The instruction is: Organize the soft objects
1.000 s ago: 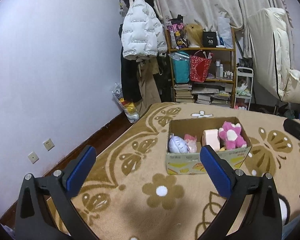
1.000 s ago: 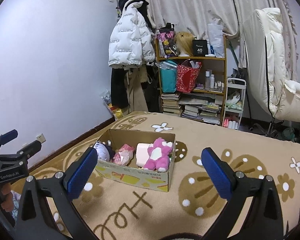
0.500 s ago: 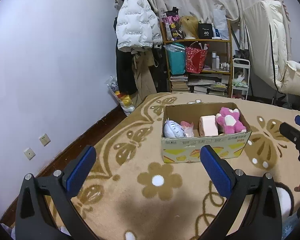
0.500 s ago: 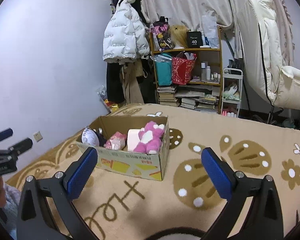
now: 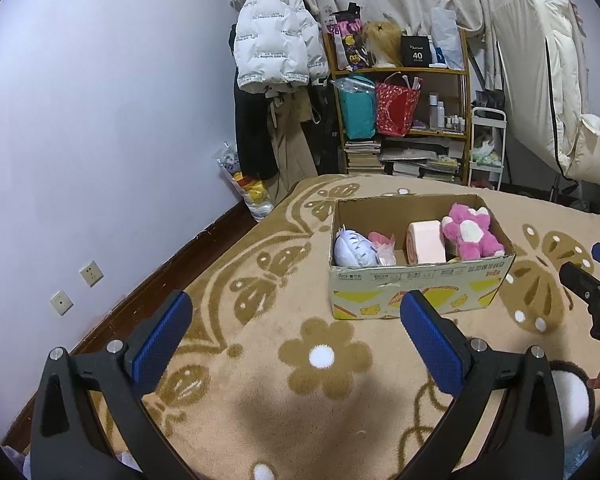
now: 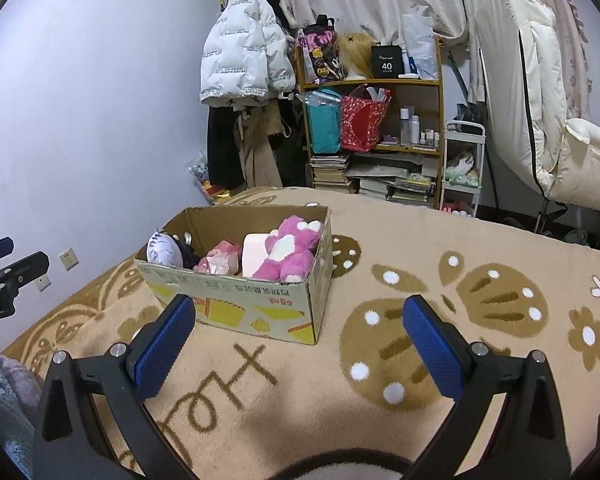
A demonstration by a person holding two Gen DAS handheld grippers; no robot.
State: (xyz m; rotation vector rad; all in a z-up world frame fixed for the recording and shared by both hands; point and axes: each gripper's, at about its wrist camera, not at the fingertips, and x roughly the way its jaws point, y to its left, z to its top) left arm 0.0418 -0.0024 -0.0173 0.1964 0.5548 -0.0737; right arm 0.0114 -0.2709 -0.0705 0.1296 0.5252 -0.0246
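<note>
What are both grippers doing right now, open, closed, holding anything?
Left gripper: open, holding nothing, above the blanket.
Right gripper: open, holding nothing, short of the cardboard box.

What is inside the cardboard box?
The cardboard box holds a pink plush bear, a pink roll, a pale striped plush and a pink wrapped item. Anything beneath them is hidden.
</note>
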